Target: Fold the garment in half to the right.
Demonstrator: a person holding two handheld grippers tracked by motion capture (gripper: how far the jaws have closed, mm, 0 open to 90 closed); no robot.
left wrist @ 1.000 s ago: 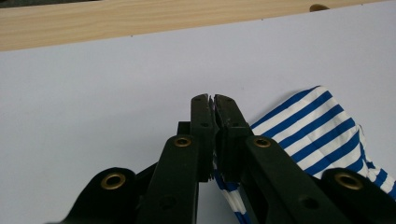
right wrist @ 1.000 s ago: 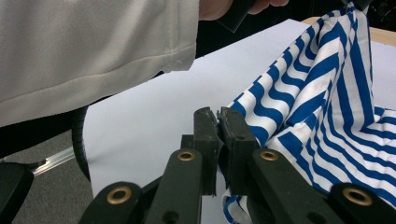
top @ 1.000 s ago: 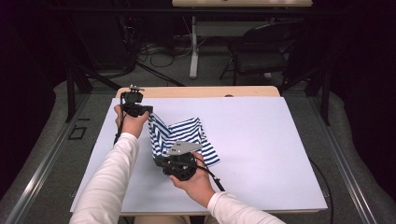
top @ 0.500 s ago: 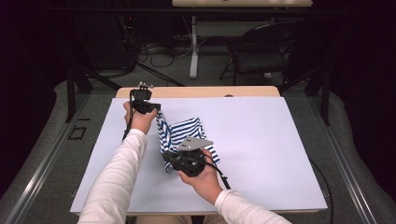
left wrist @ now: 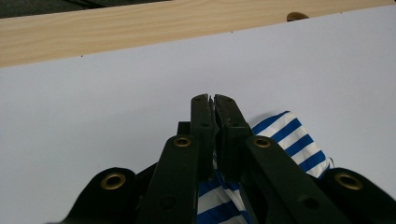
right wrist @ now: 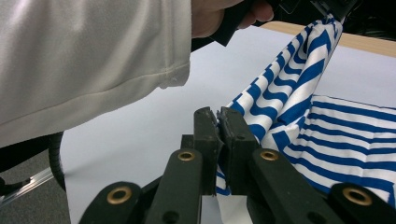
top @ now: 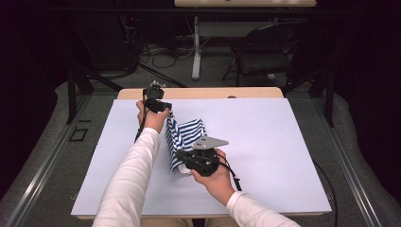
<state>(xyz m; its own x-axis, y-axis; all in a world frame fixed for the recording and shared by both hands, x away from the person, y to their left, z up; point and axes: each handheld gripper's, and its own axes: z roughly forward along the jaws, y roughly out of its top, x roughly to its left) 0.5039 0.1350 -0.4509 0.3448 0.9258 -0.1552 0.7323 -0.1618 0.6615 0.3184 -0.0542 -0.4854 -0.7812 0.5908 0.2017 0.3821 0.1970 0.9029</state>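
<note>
On the bench (top: 283,142), in the high view, a blue-and-white striped cloth (top: 187,137) sits a little left of the middle of the white sheet that covers the top. The left hand-held gripper (top: 158,103) is at the far end of the cloth, raised, with the cloth's corner drawn up to it. The right hand-held gripper (top: 187,158) is at the near end of the cloth, pointing left, with a grey three-cornered plate on top. The cloth runs as a raised fold between the two, and the rest of it lies on the sheet to the right of that fold.

In the left gripper view, the left hand-held gripper (left wrist: 214,99) has its jaws pressed together, with the striped cloth (left wrist: 292,140) pinched between them lower down and spilling out to the right. Beyond the cloth is the white sheet and then the wooden edge of the bench (left wrist: 116,28).

In the right gripper view, the right hand-held gripper (right wrist: 217,113) is likewise clamped, jaws close together on the edge of the cloth (right wrist: 299,93). From there the cloth rises steeply to the upper right. A white sleeve (right wrist: 84,60) crosses above the cloth, at the upper left.
</note>
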